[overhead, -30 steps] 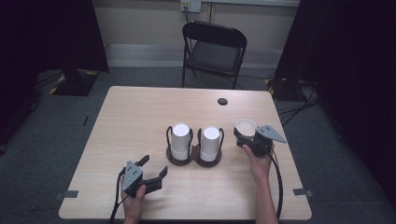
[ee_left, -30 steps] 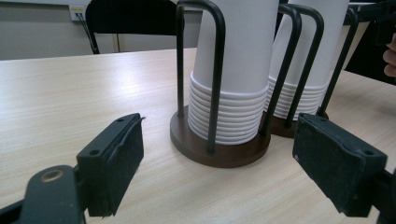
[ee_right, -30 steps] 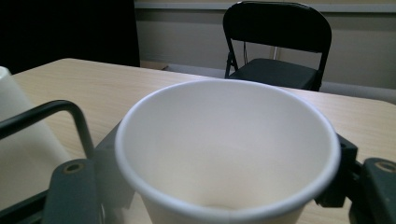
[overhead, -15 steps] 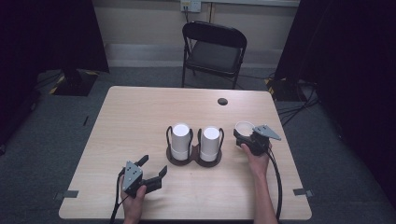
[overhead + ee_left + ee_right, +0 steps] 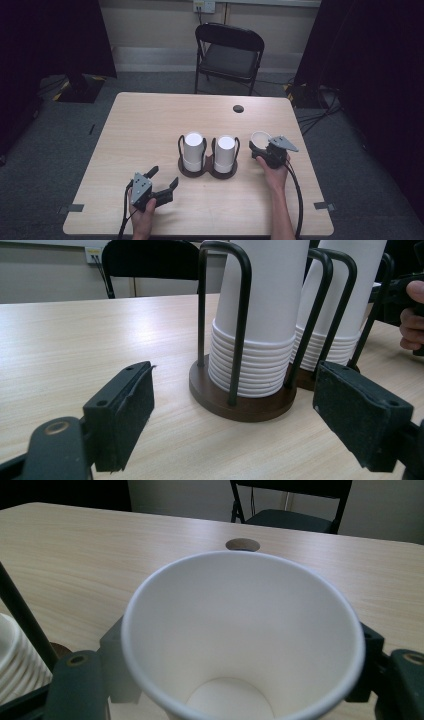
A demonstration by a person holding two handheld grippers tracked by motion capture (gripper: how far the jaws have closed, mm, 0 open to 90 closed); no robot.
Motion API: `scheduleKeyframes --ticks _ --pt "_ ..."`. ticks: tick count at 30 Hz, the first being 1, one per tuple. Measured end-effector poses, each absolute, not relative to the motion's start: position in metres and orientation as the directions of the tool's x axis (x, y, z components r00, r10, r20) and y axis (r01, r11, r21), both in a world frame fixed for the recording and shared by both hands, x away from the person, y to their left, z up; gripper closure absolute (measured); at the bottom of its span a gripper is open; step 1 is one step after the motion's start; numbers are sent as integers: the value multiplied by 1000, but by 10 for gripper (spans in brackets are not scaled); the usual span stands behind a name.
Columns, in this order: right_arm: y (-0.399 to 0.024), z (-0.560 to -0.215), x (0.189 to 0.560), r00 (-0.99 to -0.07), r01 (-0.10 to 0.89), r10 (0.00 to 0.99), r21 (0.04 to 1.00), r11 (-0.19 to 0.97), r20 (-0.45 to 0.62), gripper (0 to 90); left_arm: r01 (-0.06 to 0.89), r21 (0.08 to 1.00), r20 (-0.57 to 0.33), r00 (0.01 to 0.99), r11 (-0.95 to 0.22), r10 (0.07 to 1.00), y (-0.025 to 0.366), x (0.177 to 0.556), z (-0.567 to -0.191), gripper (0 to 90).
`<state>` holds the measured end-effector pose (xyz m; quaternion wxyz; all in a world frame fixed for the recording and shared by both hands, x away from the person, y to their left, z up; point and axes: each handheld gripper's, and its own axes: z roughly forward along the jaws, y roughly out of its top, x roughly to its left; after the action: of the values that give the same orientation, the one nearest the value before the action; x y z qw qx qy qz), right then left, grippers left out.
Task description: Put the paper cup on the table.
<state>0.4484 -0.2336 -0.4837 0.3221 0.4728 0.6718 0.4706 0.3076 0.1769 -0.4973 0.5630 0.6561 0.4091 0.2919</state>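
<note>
Close to the near edge of the table, the left gripper sits low in a hand. Its two black jaws are wide apart and nothing is between them. In the left gripper view the pads stand on each side with bare wood in the middle.

A bit farther in, near the middle of the table, is a dark round cup holder with thin black wire loops. It holds two tall stacks of white cups, turned upside down, the left stack and the right stack, side by side.

Just to the right of the holder, the right gripper squeezes one white cup. The cup is open side up, and the jaws press on both sides of it. It is empty inside.

Farther back there is a small dark hole in the table top. Behind the table stands a black folding chair
</note>
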Motion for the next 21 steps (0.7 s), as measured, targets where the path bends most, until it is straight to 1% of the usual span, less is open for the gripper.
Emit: scheduleKeyframes --ticks 9,16,21 --pt "-233 -483 446 -345 348 938 929 122 6 227 208 978 -78 497 -31 864 177 308 -497 166" --pt "-232 -490 445 -341 404 940 904 139 8 213 204 978 -77 498 -31 864 177 308 -497 166" --pt "-232 -491 442 -327 414 945 901 130 14 212 207 978 -75 495 -33 866 176 307 -497 169"
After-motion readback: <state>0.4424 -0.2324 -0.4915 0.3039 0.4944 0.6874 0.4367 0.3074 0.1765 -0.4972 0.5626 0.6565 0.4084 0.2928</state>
